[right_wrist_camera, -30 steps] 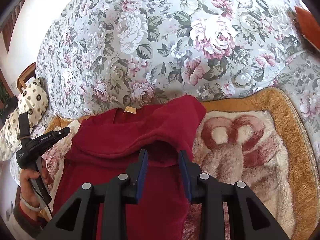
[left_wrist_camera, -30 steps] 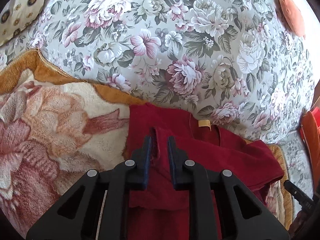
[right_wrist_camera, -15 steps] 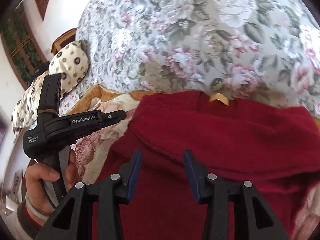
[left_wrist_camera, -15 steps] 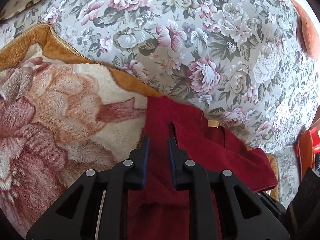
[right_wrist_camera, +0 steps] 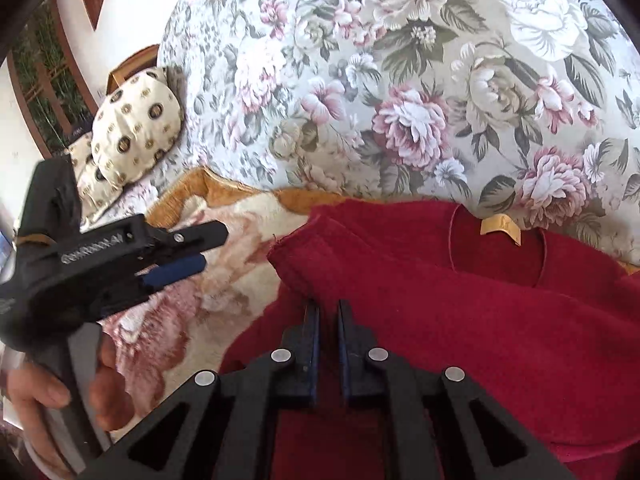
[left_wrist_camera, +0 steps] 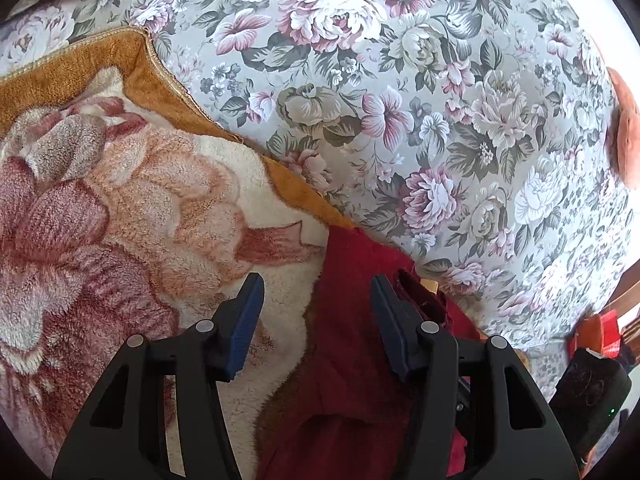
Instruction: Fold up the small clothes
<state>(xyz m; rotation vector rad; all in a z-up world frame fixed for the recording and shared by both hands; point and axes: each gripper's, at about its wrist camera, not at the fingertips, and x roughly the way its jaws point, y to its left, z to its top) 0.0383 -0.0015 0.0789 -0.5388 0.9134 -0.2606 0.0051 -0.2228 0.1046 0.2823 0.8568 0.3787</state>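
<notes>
the red garment's [right_wrist_camera: 460, 320] lower part is cut off; the left claw's [right_wrist_camera: 176, 256] lettering seems blurred.

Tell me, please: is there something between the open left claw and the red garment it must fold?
Nothing visible stands in the way. The left claw is open directly over the left edge of the red garment, which lies on the fleece blanket. The right claw is shut on a fold of the same cloth.

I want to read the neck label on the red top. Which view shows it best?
The right wrist view: the neck label lies unobstructed inside the red top's collar. The left wrist view shows only a sliver behind a fold.
</notes>
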